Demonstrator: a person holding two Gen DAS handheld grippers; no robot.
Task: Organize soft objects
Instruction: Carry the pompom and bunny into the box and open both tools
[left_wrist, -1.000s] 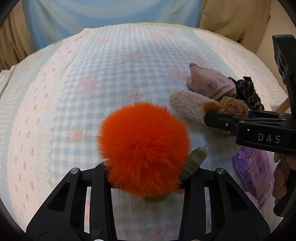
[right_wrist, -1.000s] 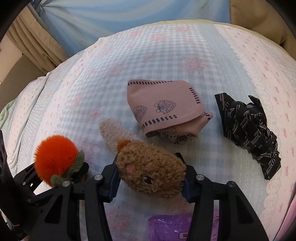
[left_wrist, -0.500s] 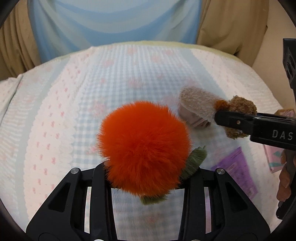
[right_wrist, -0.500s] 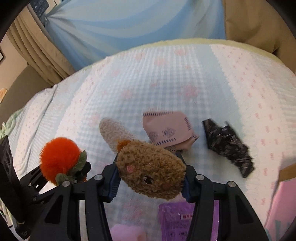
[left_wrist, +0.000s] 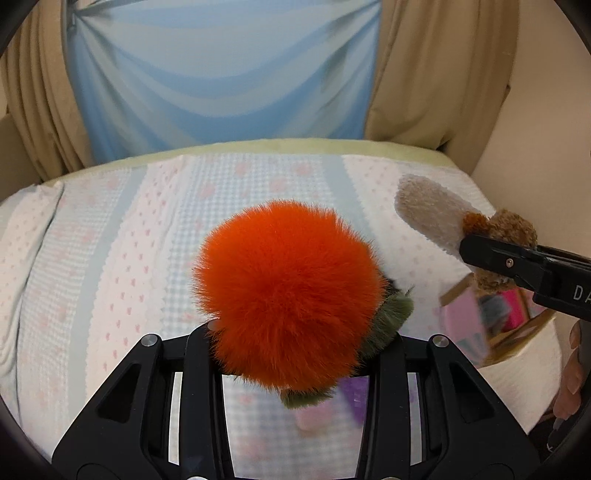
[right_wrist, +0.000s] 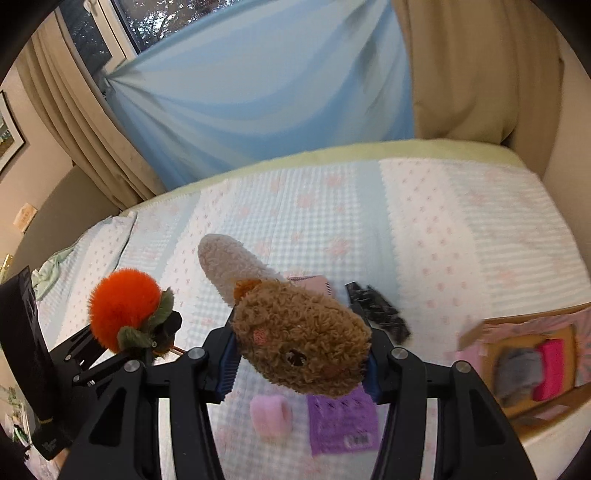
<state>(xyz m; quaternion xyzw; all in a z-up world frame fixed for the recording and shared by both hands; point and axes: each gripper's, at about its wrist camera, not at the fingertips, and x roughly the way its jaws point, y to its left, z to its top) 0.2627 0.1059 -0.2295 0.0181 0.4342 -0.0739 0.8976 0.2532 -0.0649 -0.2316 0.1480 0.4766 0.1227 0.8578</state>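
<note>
A fluffy orange pom-pom (left_wrist: 288, 295) with green felt leaves fills the middle of the left wrist view, and my left gripper (left_wrist: 291, 350) is shut on its base. It hangs high above the checked bedspread (left_wrist: 110, 258). A curly brown plush toy (right_wrist: 303, 332) with a long beige tail sits between the blue pads of my right gripper (right_wrist: 301, 365), which is shut on it. The right wrist view also catches the orange pom-pom (right_wrist: 123, 314) to the left, about level with the plush. The left wrist view has the brown plush (left_wrist: 509, 225) at its right edge.
On the bed below lie a purple packet (right_wrist: 341, 421), a small pink fluffy item (right_wrist: 271, 415), a black patterned cloth (right_wrist: 376, 314) and a pink cloth (right_wrist: 310, 282). A cardboard box (right_wrist: 535, 315) with grey and pink soft things stands at the bed's right edge. Curtains hang behind.
Both grippers have risen well above the bed, each still holding its toy. The bedspread and cloths look smaller, and the cardboard box has come into view at the right.
</note>
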